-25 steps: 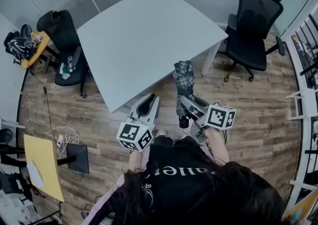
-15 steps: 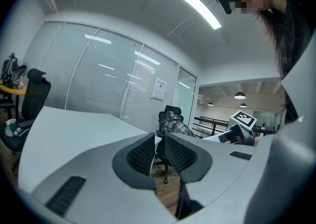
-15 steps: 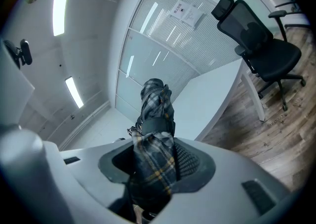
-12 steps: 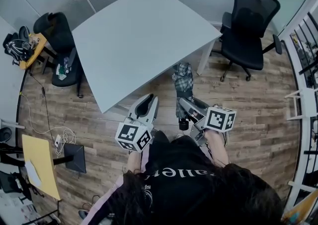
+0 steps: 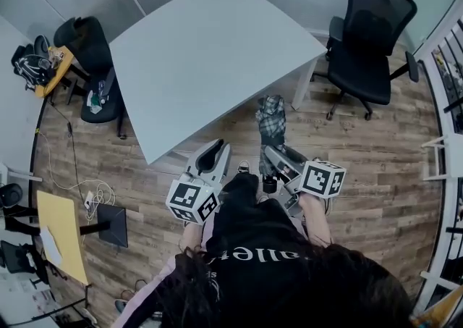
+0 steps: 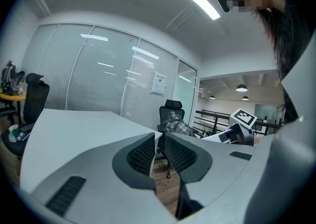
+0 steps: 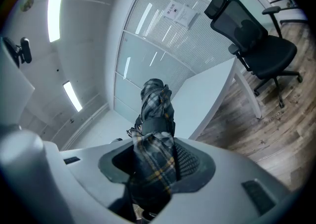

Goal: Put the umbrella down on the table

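Note:
A folded plaid umbrella stands upright over the wooden floor, just off the near right edge of the pale grey table. My right gripper is shut on its lower part. In the right gripper view the umbrella fills the space between the jaws of the right gripper and rises in front of the table. My left gripper hovers by the table's near edge. Its jaws are shut with nothing between them in the left gripper view, which also shows the umbrella at the right.
A black office chair stands right of the table, and another chair to its left. A small yellow table with clutter sits far left. Cables and a yellow board lie on the floor at the left. A railing runs along the right.
Both grippers have shifted a little across the floor beside the table's near edge, and the person has stepped forward. The umbrella stays clamped and upright.

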The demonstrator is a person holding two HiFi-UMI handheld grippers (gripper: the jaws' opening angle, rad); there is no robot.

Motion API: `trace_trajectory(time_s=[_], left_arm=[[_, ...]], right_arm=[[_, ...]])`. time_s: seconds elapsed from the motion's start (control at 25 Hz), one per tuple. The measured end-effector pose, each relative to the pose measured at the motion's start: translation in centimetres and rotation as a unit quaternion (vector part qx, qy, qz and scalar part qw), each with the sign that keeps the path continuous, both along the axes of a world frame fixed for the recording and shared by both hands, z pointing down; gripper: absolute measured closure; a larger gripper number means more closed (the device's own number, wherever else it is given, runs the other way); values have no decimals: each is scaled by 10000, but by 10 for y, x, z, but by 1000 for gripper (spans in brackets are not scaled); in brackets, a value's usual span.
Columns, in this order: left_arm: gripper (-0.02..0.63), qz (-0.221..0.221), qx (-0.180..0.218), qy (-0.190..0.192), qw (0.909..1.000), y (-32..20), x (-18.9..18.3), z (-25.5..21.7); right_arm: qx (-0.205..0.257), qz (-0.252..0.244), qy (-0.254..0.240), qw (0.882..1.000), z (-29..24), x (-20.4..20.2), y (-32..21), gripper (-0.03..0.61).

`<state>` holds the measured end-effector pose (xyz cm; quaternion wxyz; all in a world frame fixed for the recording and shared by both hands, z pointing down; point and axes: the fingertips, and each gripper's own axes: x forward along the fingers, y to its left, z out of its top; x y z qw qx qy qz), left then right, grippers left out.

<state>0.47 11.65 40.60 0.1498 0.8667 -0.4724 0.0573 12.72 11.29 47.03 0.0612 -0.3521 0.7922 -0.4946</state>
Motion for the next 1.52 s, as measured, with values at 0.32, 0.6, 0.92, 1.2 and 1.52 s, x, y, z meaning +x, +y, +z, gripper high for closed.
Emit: trace_trajectory(time_s=[0.32,0.6,0.92,1.2,1.52], left_arm=[[534,115,-54,-56,9999,-32,3,11],[534,145,-42,12,9999,-95,-2,17],[534,332,-110,21,9994,-179,-24,16],[534,478,-59,40,9988,-235,-46,16],[534,513,88,215,9984,-281,-66,5]], right_arm=[[-43,4,-22,10000,5,-5,-30,390],[-140,-16,66,9999,13,-8,-82,390],[-290,27,140,9995,18,-38,-161,390],[-384,116,218,9990,22,-62,-213,390],[-359,281,384,9982,10,-72,-254,391]])
